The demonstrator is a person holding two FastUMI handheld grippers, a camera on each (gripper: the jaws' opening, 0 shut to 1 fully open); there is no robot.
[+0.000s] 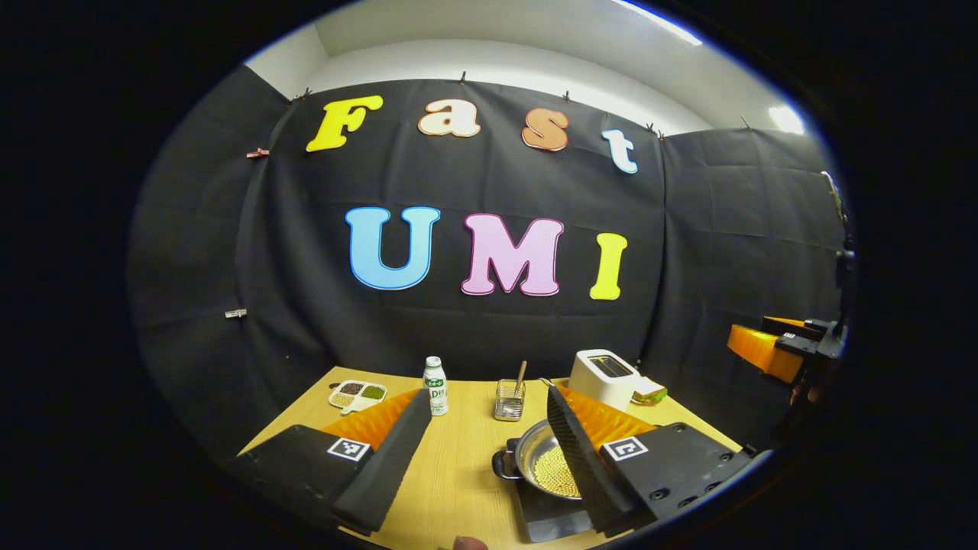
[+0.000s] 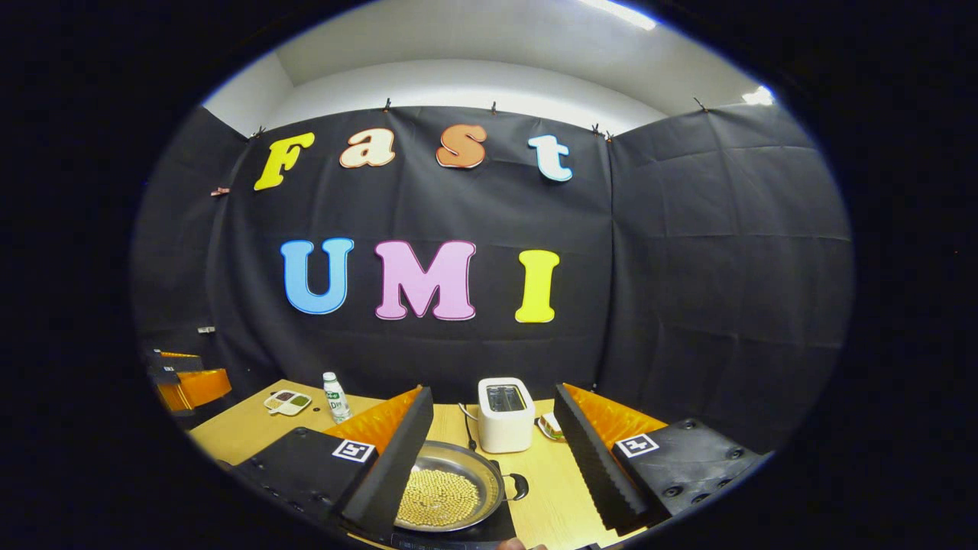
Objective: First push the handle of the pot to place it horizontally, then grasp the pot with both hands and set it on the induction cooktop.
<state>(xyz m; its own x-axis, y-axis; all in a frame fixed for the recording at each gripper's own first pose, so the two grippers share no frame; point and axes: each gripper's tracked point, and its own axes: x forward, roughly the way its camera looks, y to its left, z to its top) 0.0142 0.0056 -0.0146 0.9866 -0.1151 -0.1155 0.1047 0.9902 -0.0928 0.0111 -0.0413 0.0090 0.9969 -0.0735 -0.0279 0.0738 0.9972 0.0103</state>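
Two grippers hover above the tabletop [image 2: 229,435], jaws wide apart and holding nothing; the left gripper [image 1: 477,458] and right gripper [image 2: 489,458] frame the pot [image 2: 447,485] of yellow beans, which sits on the black induction cooktop [image 1: 546,516]; its small side handles lie on a level line, one [image 1: 504,464] pointing to 9 o'clock, the other [image 2: 518,486] to 3 o'clock.

We see black cloth walls [image 2: 688,252] clipped along their upper edge, a white wall [image 1: 497,65] and ceiling [image 2: 497,34] above with bright strip lights [image 1: 657,21], and a light wooden tabletop [image 1: 458,458] meeting the cloth.
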